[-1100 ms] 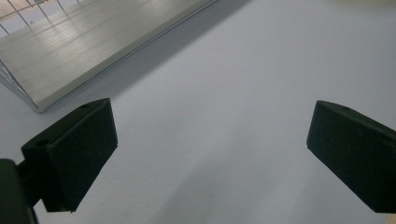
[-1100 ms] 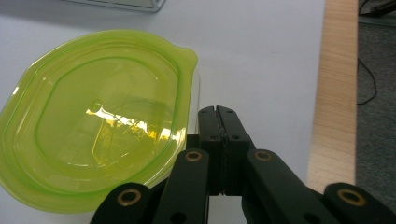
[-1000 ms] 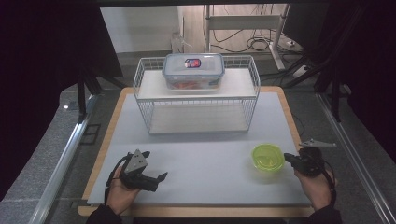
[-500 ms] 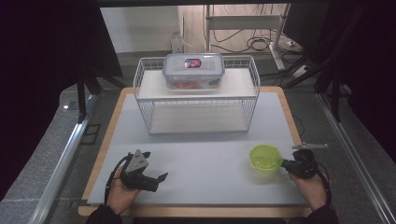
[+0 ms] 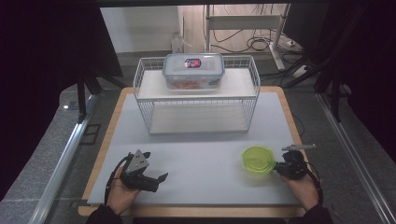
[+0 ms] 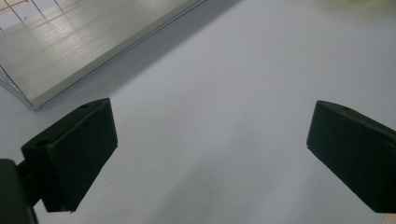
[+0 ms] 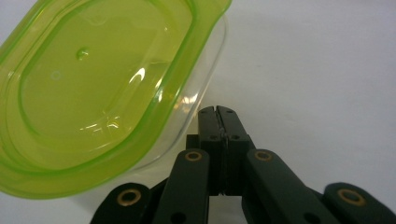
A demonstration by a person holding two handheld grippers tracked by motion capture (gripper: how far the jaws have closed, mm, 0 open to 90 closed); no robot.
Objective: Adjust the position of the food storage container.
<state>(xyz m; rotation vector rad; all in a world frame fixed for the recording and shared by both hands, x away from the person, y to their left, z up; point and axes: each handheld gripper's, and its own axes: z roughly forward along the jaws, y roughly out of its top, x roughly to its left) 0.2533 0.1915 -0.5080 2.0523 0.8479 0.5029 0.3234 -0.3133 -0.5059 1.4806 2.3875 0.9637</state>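
The green-lidded container (image 5: 257,160) at the mat's near right looks light, stiff and slick, so take it by the lid rim, since your right gripper (image 7: 218,112) is pressed together beside it and your left gripper (image 6: 210,140) gapes apart.

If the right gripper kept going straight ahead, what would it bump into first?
Most likely the green-lidded container. The right gripper, its jaws pressed together, sits right beside the container's clear wall, just under the lid's rim. Whether they already touch is unclear.

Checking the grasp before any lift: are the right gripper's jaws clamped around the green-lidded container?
No: the right gripper has its jaws pressed together beside the green-lidded container, with nothing between them.
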